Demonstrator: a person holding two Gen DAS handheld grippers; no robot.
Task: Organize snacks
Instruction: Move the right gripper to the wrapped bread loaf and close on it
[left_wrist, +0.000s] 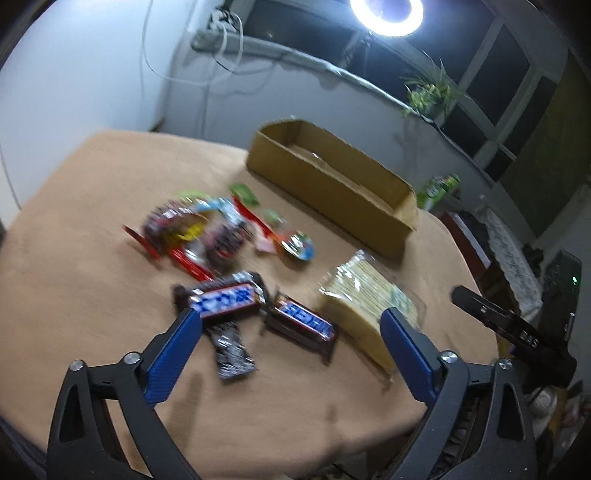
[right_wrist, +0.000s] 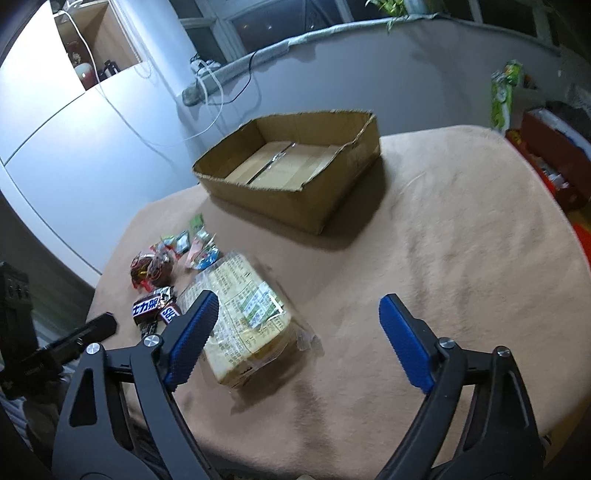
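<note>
Both grippers hang over a table with a tan cloth (right_wrist: 424, 229), and both are wide apart with nothing between their blue pads. The left gripper (left_wrist: 291, 325) is above two chocolate bars, and the right gripper (right_wrist: 299, 314) is above the big clear pack of biscuits (right_wrist: 243, 317).

The snacks lie loose on the cloth. The cardboard box (right_wrist: 295, 206) sits behind them with its top off and nothing inside that I can see. My guess is that the snacks should go in there, and none has gone in yet.

To do this step well, I think each gripper should come straight down over one snack only. The pads should go on the two long sides, so the snack does not slip or spin.

The bar with white letters (left_wrist: 225, 301) lies almost sideways in the left view. The other bar (left_wrist: 304, 321) slants down to the right, just beside it. The biscuit pack is long too. In the right view it runs from far left to near right, so the right gripper may need a small turn to close across it
</note>
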